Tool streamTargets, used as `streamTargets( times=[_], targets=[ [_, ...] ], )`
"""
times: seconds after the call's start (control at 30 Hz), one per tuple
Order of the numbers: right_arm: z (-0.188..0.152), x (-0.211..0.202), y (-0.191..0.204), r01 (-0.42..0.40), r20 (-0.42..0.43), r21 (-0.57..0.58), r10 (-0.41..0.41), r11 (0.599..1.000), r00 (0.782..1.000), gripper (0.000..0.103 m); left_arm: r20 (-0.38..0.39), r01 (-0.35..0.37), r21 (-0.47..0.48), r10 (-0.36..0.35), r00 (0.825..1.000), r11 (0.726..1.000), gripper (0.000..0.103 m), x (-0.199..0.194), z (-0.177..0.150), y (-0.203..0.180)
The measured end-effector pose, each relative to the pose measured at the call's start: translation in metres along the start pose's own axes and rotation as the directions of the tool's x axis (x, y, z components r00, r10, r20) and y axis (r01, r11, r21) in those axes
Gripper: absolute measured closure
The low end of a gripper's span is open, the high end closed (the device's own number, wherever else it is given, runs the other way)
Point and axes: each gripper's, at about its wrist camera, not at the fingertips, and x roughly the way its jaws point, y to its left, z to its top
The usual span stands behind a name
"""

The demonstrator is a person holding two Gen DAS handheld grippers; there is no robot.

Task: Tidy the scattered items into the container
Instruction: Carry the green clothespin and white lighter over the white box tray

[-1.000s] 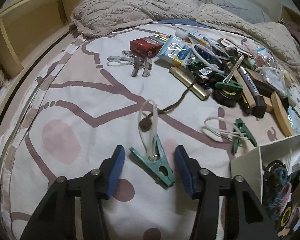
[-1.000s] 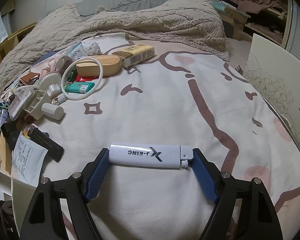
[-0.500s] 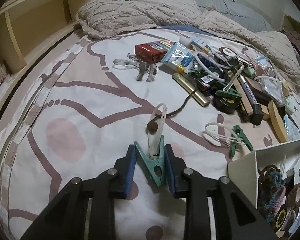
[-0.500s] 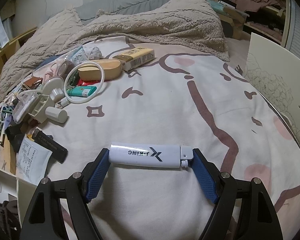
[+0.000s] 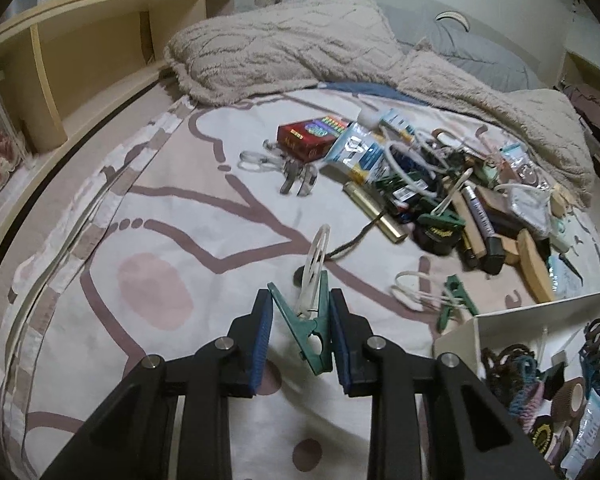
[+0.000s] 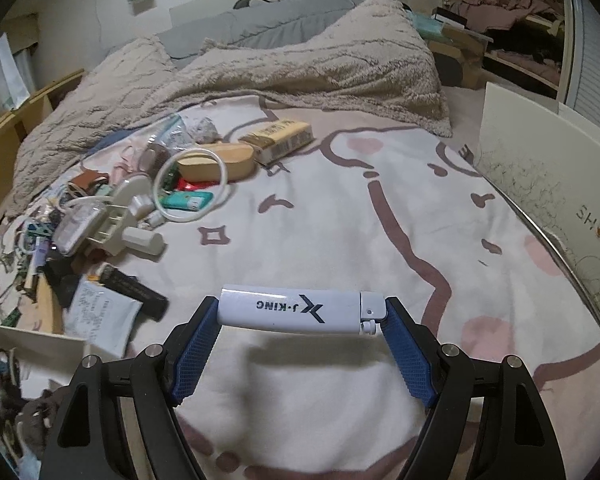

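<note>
Gripping the green plastic clothes peg with its white cord loop, the left gripper has narrowed from a wide straddle a second ago to a clamp and raised the peg off the patterned bedsheet, just left of the white cardboard box of gathered items. Across the right gripper, the white J-KING lighter stays pinched end to end between blue pads, level above the sheet. Only the left wrist view shows the second green peg; only the right shows the teal lighter.
</note>
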Motion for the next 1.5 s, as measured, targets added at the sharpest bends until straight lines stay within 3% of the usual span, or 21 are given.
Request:
streamTargets(
  times=[0.4, 0.77, 1.07, 1.5],
  targets=[
    [0.002, -0.045, 0.017, -0.085, 0.074, -0.027, 0.087, 0.996, 0.993, 0.022, 0.101, 0.106, -0.007, -0.104, 0.989, 0.994, 0.075, -0.038, 0.003, -0.010],
    [-0.004, -0.076, 0.051, -0.235, 0.101, -0.102, 0.245, 0.967, 0.964, 0.022, 0.149, 0.201, 0.070, -0.210, 0.966, 0.977, 0.075, -0.064, -0.002, -0.036],
    [-0.013, -0.088, 0.082, -0.334, 0.060, -0.157, 0.347, 0.929, 0.936, 0.022, 0.117, 0.274, 0.163, -0.294, 0.949, 0.948, 0.075, -0.070, -0.014, -0.071],
    [-0.033, -0.093, 0.129, -0.453, -0.061, -0.228, 0.452, 0.862, 0.890, 0.022, -0.009, 0.391, 0.253, -0.402, 0.916, 0.885, 0.075, -0.066, -0.039, -0.118]
  ],
)
